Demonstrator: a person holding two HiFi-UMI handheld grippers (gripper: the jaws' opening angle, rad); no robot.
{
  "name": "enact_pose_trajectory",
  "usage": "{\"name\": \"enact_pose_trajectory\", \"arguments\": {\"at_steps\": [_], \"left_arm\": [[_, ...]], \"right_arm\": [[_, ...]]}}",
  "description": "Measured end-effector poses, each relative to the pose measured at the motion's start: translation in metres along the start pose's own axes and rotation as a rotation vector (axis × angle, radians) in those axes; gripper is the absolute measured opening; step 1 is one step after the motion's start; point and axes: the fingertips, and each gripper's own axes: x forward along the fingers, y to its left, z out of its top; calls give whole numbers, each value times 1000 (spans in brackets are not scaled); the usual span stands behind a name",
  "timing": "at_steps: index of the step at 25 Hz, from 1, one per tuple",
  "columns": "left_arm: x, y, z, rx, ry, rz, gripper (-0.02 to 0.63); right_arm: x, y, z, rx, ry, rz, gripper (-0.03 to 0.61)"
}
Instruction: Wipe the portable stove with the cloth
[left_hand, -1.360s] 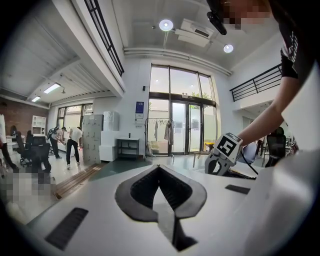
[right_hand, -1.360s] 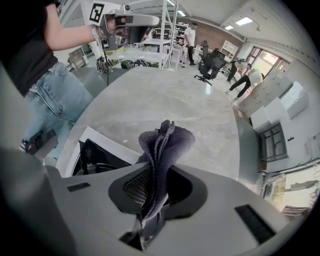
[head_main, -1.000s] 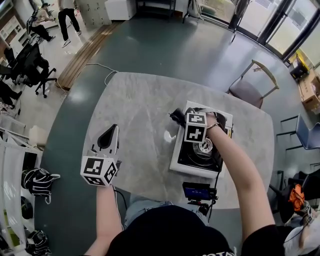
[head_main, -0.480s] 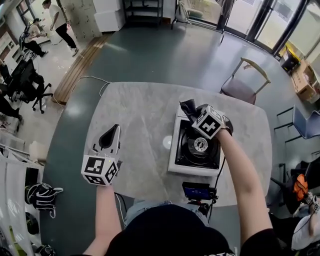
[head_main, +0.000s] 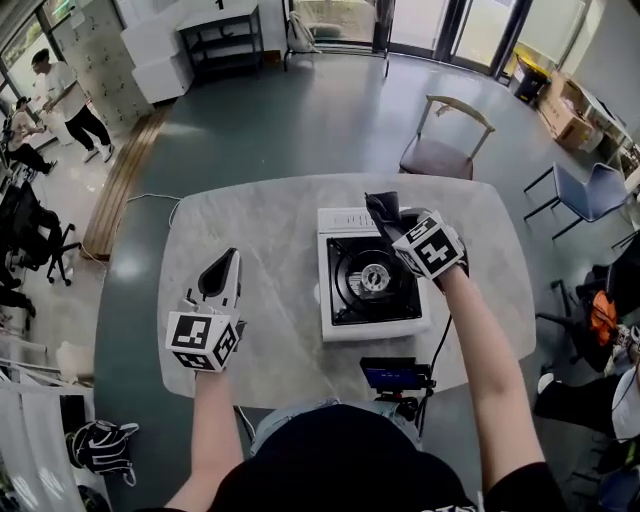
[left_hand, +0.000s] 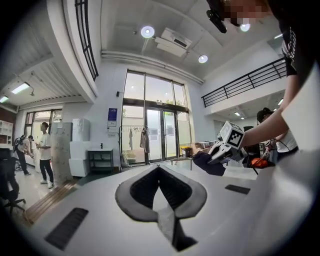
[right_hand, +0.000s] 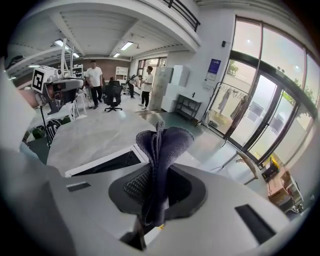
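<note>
The portable stove (head_main: 372, 285) is white with a black top and a round burner, and it lies on the right half of the grey table (head_main: 270, 215). My right gripper (head_main: 395, 225) hangs over the stove's far edge, shut on a dark blue-grey cloth (head_main: 383, 212). In the right gripper view the cloth (right_hand: 162, 145) stands bunched up between the jaws, with the stove's corner (right_hand: 107, 162) below. My left gripper (head_main: 222, 268) rests low at the table's left, apart from the stove. Its jaws (left_hand: 159, 170) are shut with nothing between them.
A small device with a blue screen (head_main: 393, 378) sits at the table's near edge, right in front of the stove. A wooden-framed chair (head_main: 445, 140) stands beyond the table and a blue chair (head_main: 590, 190) to the right. People (head_main: 65, 95) stand far off at the left.
My right gripper has carried the cloth from above the burner to the stove's far edge. The left gripper has stayed where it was.
</note>
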Motion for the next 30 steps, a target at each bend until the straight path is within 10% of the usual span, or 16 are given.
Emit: {"name": "enact_pose_trajectory", "arguments": {"at_steps": [17, 30], "left_arm": [[20, -21, 31, 13, -96, -56, 11], [12, -20, 43, 14, -148, -68, 12]], "right_arm": [[-137, -5, -13, 255, -378, -251, 64], [-169, 15, -9, 159, -444, -334, 64]]}}
